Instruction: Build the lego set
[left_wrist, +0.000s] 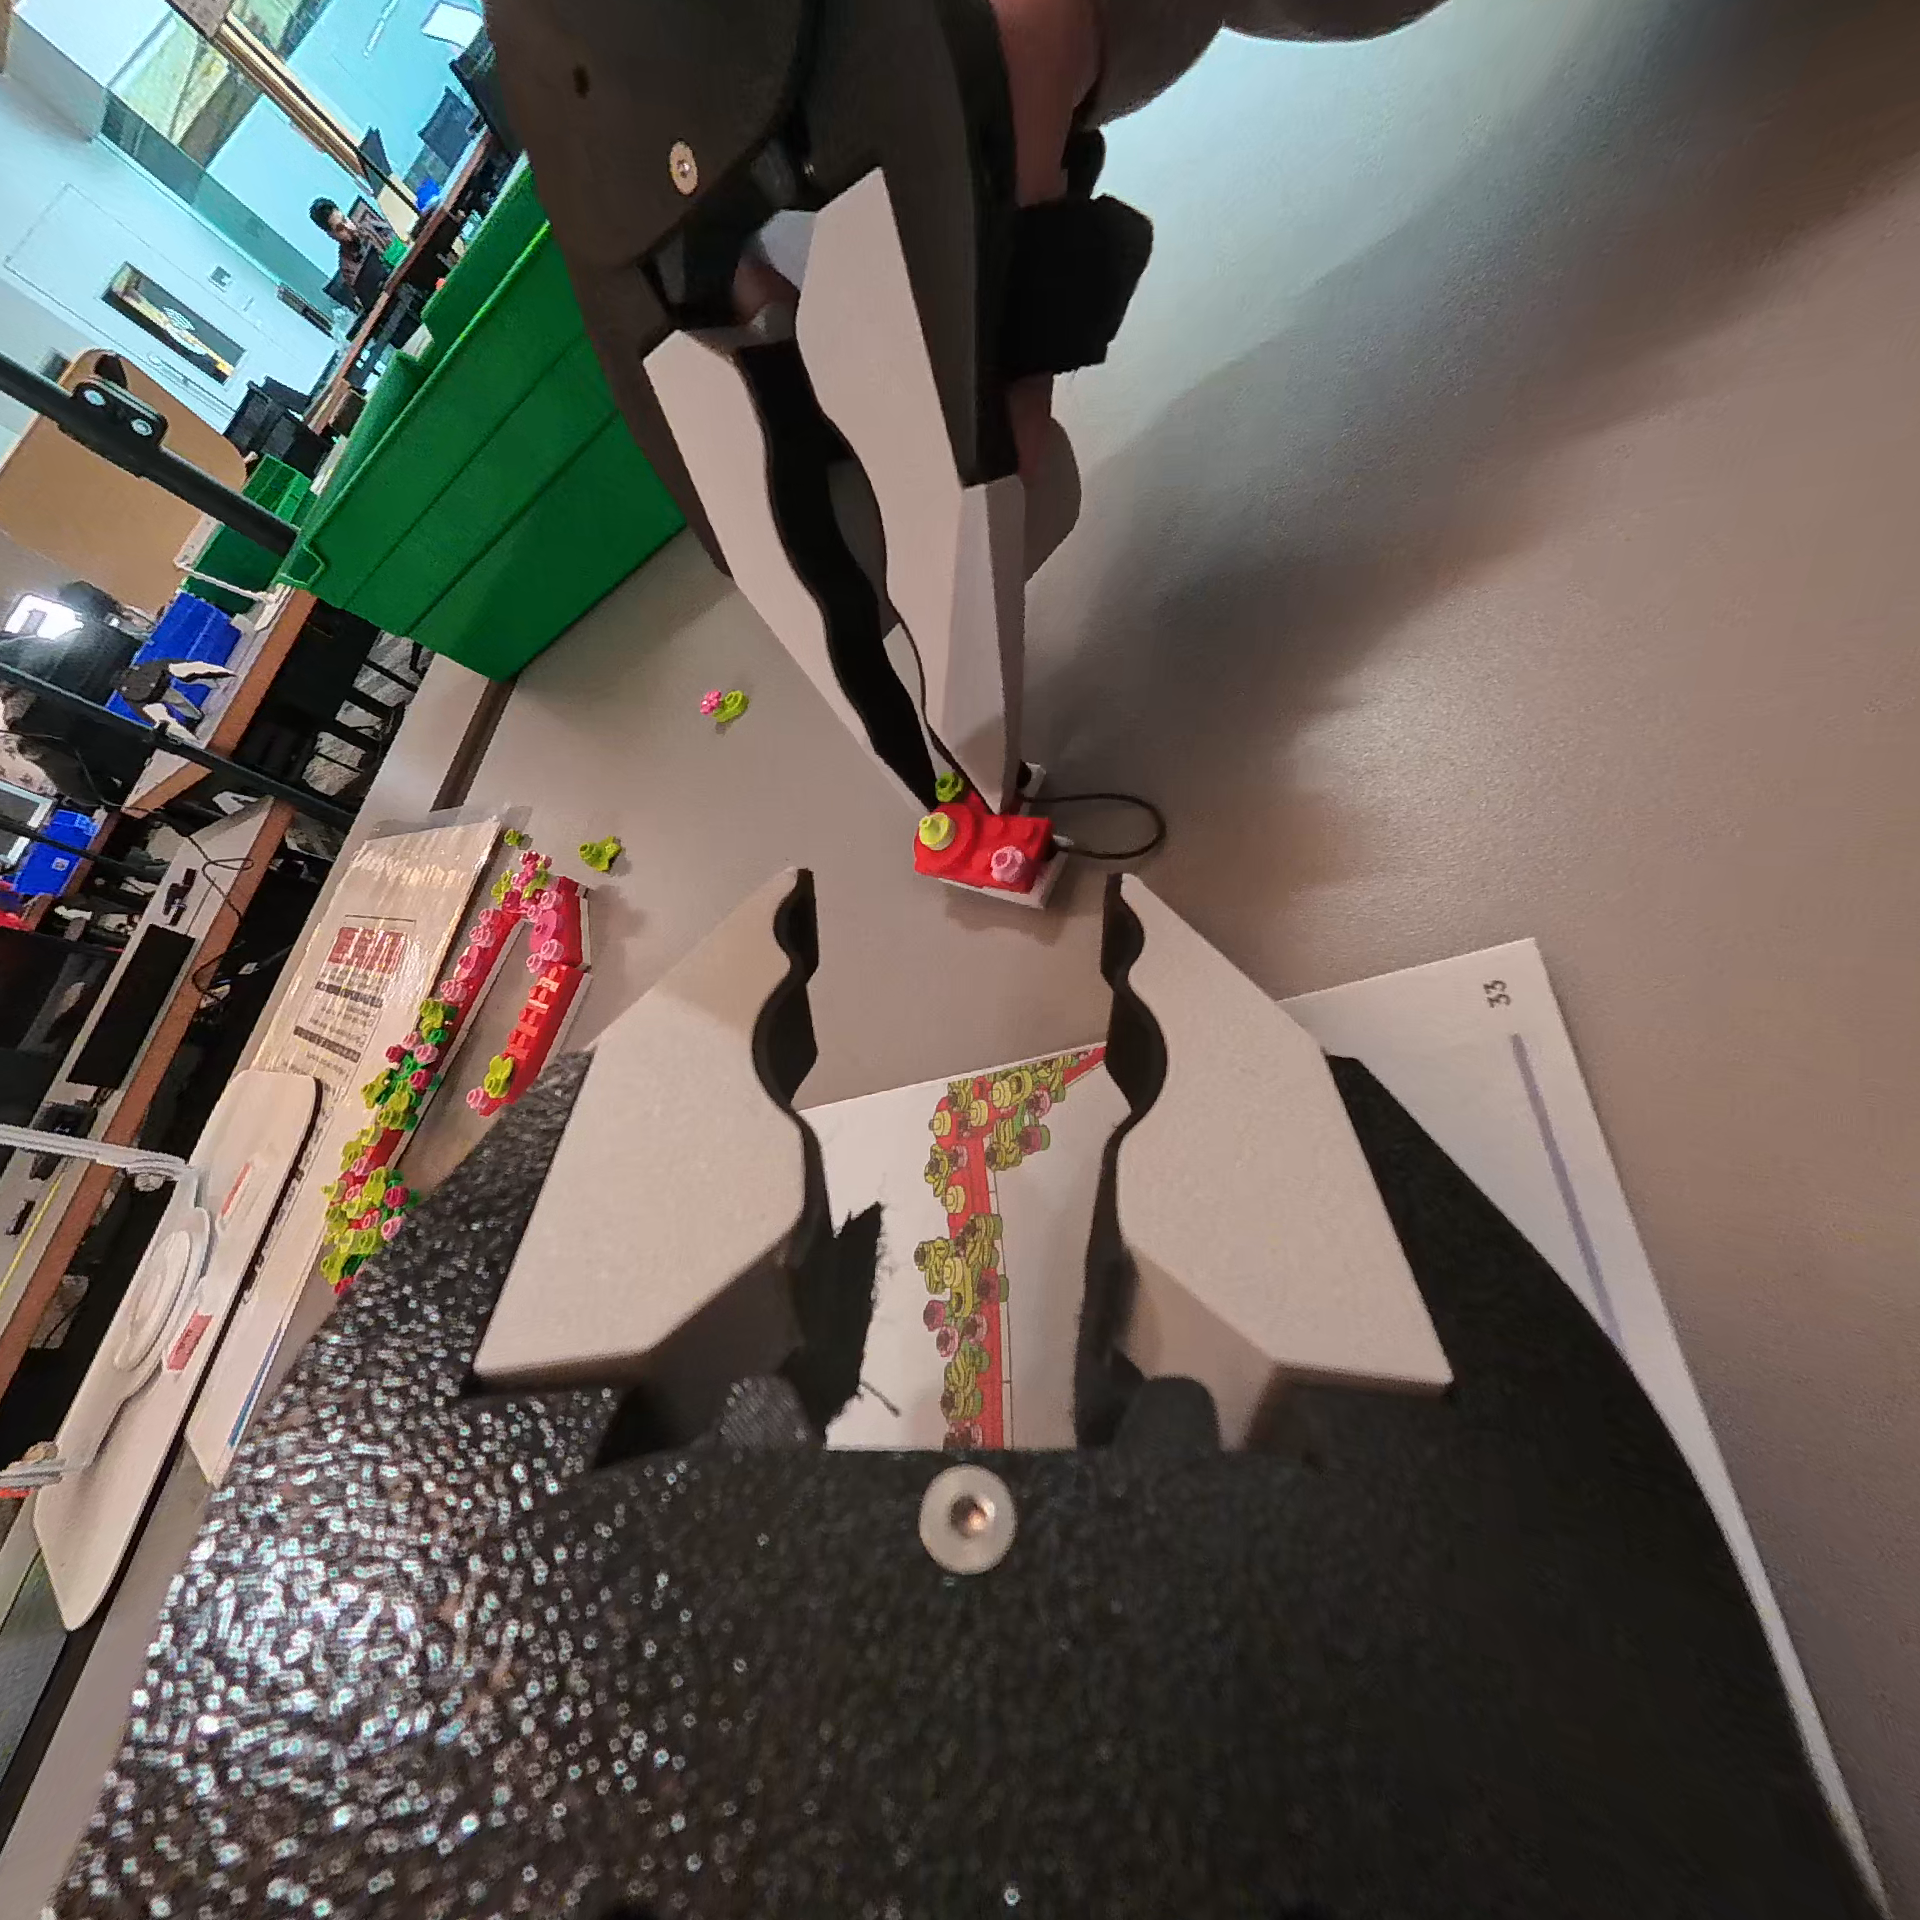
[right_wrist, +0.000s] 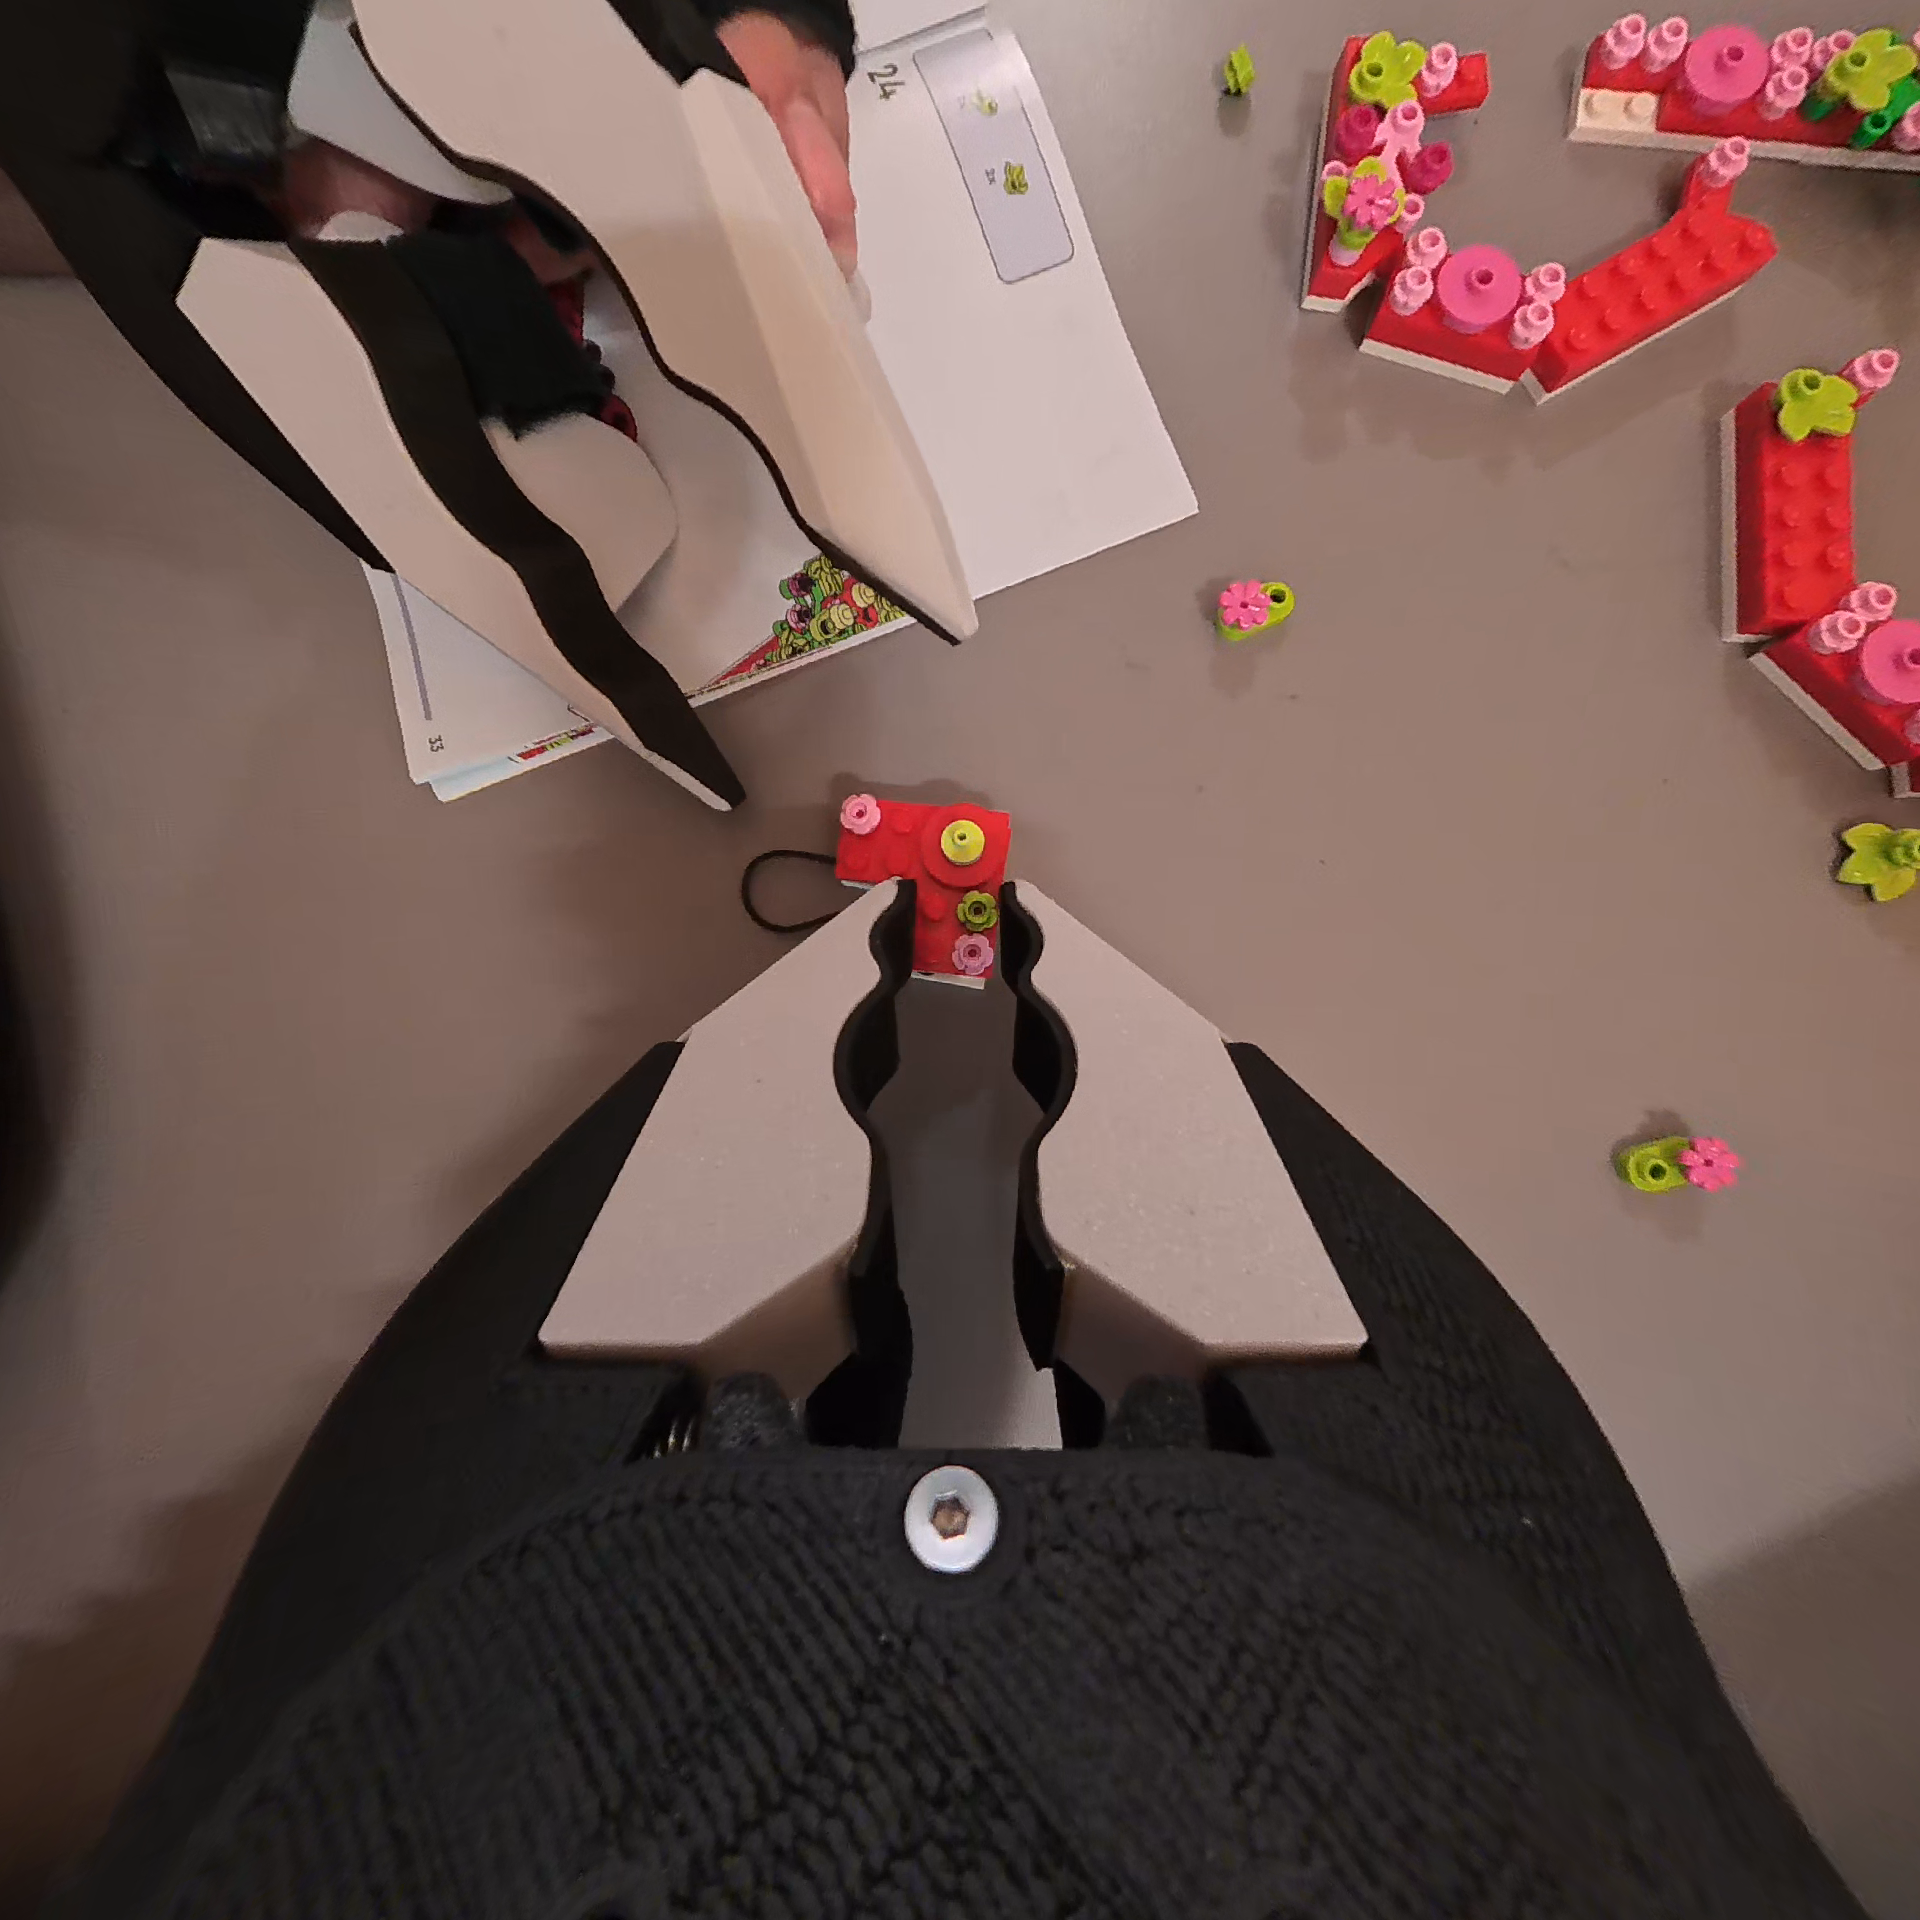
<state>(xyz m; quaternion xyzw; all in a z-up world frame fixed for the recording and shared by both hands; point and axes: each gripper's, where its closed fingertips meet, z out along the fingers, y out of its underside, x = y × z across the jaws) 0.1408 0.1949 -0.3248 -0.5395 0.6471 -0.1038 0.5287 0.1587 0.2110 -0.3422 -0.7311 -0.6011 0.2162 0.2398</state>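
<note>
A small red L-shaped lego piece (right_wrist: 925, 862) with a lime cone and pink and green flower studs sits on the grey table (right_wrist: 1351, 935). It also shows in the left wrist view (left_wrist: 982, 847). My right gripper (right_wrist: 954, 902) is shut on the narrow leg of this piece and comes down on it from above in the left wrist view (left_wrist: 977, 795). My left gripper (left_wrist: 958, 888) is open and empty, just short of the piece, over the instruction booklet (left_wrist: 1403, 1039). It shows at the upper left of the right wrist view (right_wrist: 844, 715).
Larger red lego sections with flowers (right_wrist: 1558, 281) lie at the right, also seen at the left (left_wrist: 520, 997). Loose flower-and-leaf pieces (right_wrist: 1255, 608) (right_wrist: 1678, 1162) are scattered nearby. A black cord loop (right_wrist: 774, 894) lies beside the piece. Green bins (left_wrist: 499, 436) stand at the table's far edge.
</note>
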